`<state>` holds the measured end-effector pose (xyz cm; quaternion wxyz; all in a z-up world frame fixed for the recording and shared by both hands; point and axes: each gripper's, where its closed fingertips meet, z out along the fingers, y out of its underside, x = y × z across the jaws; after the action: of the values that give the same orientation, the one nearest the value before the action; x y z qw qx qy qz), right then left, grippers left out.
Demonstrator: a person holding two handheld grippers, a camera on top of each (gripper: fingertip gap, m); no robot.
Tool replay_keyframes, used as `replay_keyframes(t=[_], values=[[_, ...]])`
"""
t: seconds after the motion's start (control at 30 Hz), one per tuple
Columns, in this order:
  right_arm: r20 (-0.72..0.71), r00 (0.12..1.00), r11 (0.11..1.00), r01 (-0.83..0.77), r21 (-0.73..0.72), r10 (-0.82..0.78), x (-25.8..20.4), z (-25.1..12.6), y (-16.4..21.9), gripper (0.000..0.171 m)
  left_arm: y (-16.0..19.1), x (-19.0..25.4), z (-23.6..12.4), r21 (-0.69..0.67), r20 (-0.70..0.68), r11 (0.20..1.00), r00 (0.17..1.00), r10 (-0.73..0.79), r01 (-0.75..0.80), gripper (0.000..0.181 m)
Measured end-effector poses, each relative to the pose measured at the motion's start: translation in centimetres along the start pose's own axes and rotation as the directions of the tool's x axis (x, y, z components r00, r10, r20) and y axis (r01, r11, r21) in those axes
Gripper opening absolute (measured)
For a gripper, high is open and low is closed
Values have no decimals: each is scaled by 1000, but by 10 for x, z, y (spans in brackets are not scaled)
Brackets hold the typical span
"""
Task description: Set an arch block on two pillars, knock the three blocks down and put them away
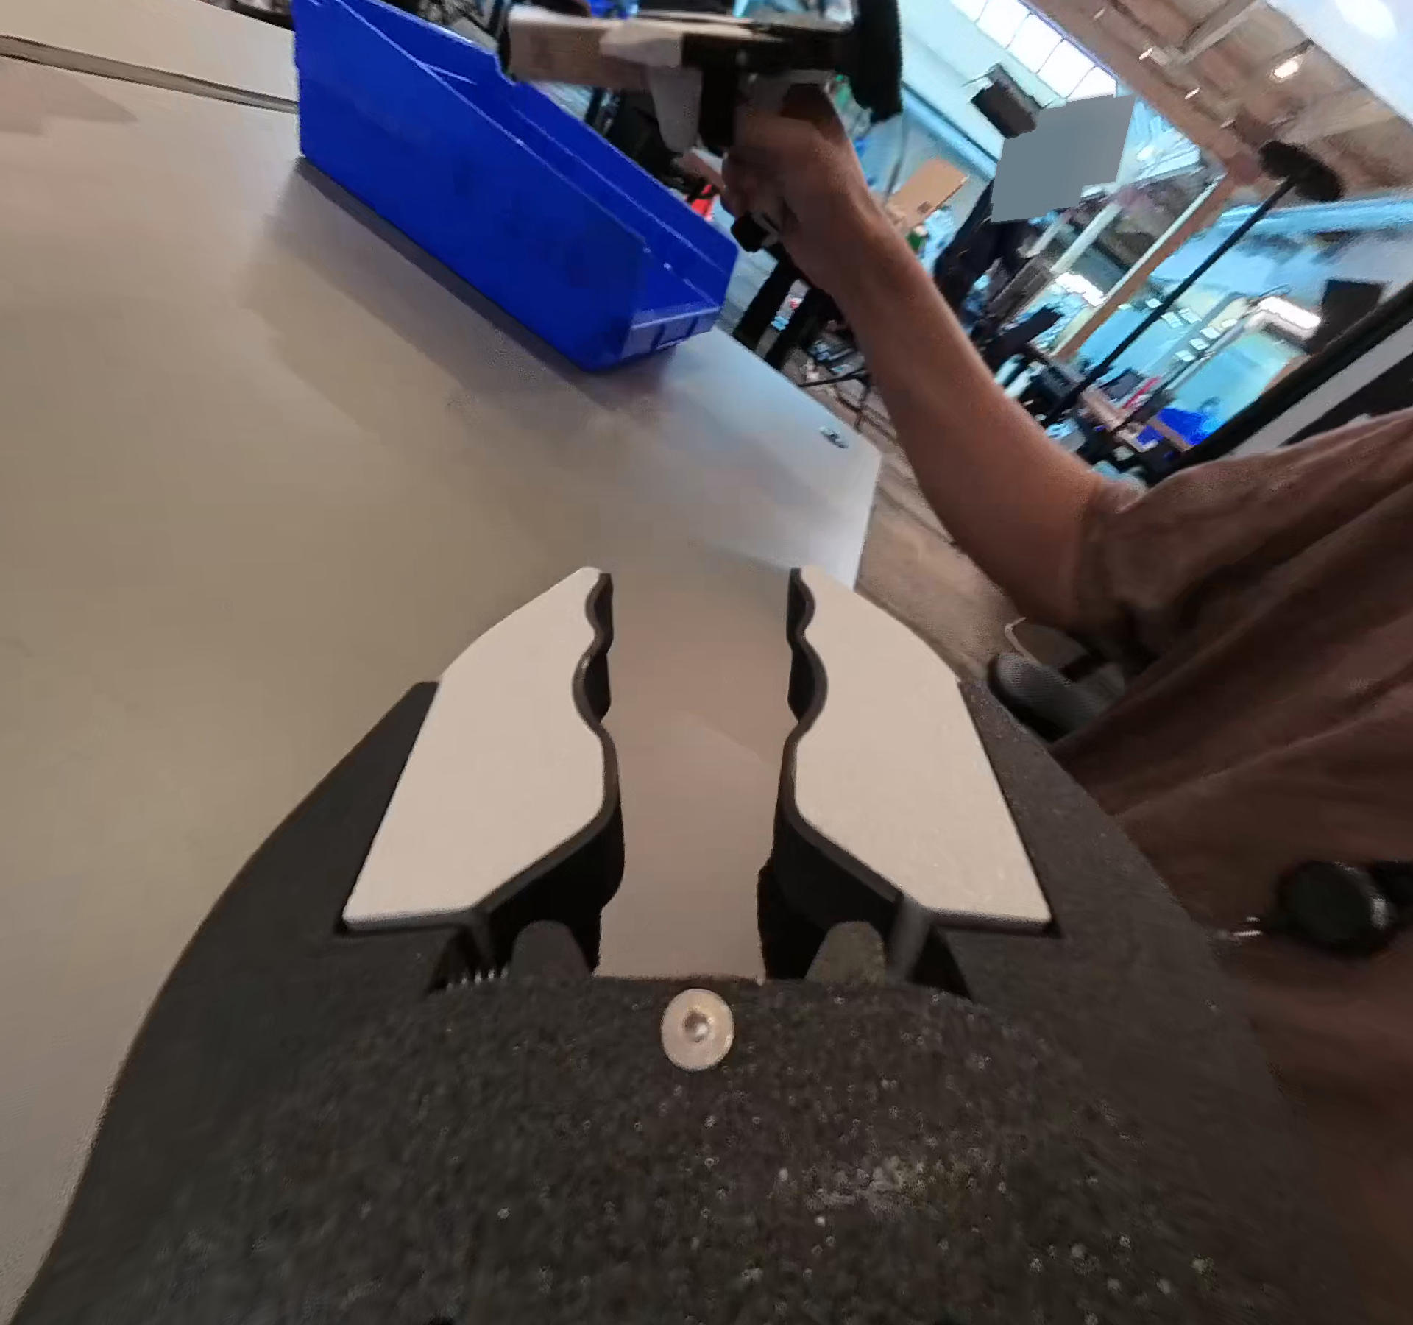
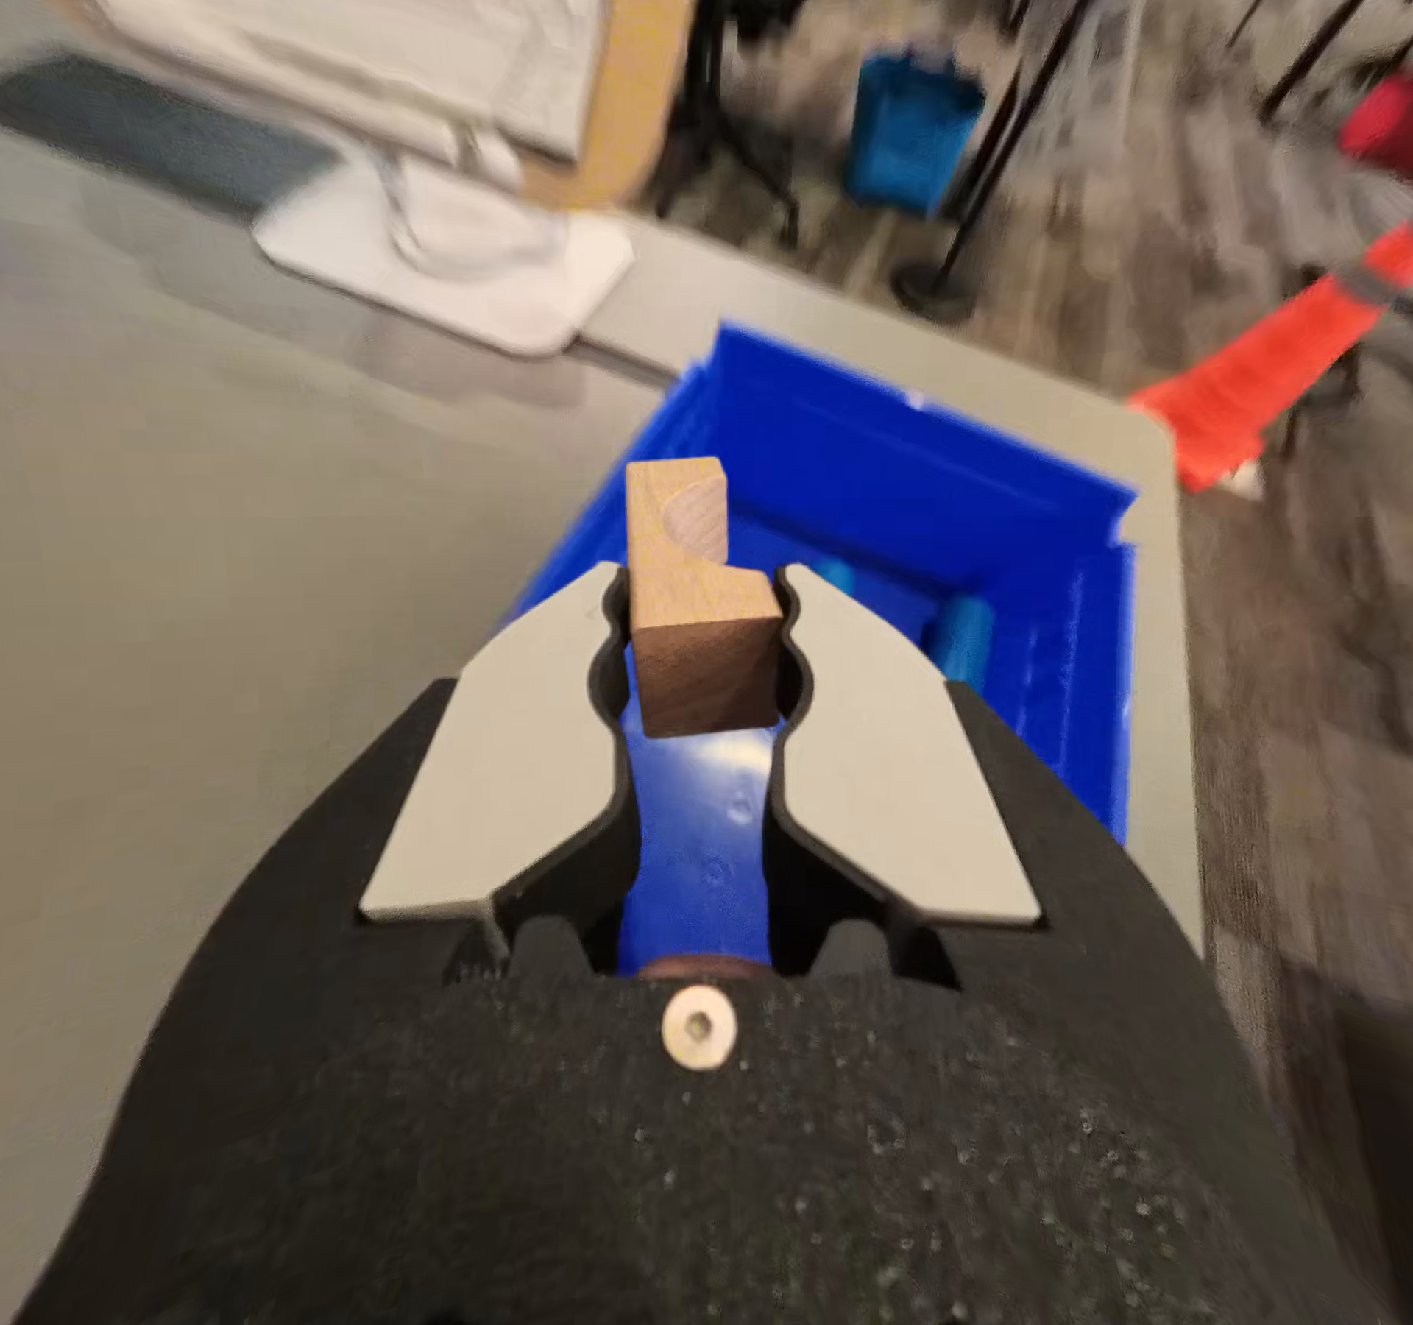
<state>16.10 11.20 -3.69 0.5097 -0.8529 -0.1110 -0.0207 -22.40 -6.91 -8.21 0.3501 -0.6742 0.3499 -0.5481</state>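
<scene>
Right wrist view: deep blue plastic bin (image 2: pixel 879 462) at 12 to 1 o'clock, standing on the pale grey surface (image 2: pixel 229 600) close to its far corner. Inside, on the bin floor at about 1 o'clock: two light-blue cylinder-like pieces (image 2: pixel 967 634), only partly seen past the tongs, probably blocks, though blur leaves the shape unsure. Right tongs (image 2: pixel 705 581) clamped on a light wooden arch block (image 2: pixel 692 615), gripped at one leg, curved cut-out facing right and up, block held above the bin opening and not touching its walls. Lower part of the bin hidden behind the black tong body.

Left wrist view: same blue bin (image 1: pixel 489 179) at 11 o'clock, seen from the side, contents hidden by its wall. Above it at 12 o'clock the right tongs (image 1: pixel 535 49), heavily blurred, with a tan shape between the fingers, held by a hand (image 1: pixel 795 187); forearm and brown sleeve (image 1: pixel 1261 638) running to 3 o'clock, cut off at the frame edge. Left tongs (image 1: pixel 700 585) apart, nothing between them, over bare surface (image 1: pixel 229 523).

Background in both views smeared by motion.
</scene>
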Motion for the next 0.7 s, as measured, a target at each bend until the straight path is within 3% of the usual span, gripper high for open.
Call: replay_keyframes(t=[0.07, 0.23, 0.57, 0.7], values=[[35, 999, 991, 0, -134, 5, 4, 33, 29, 35, 1, 0, -1, 4, 13, 1000, 1000, 9, -9, 43], [124, 989, 966, -52, -252, 85, -6, 78, 65, 35, 0, -6, -2, 14, 46, 1000, 999, 11, -11, 43], [34, 996, 799, -43, -600, 80, 19, 85, 135, 35, 1, -19, -7, 38, 55, 998, 998, -42, 40, 43], [14, 994, 809, -83, -581, 112, 25, 84, 132, 37, 4, -30, -9, 21, 135, 1000, 991, -8, 5, 43]])
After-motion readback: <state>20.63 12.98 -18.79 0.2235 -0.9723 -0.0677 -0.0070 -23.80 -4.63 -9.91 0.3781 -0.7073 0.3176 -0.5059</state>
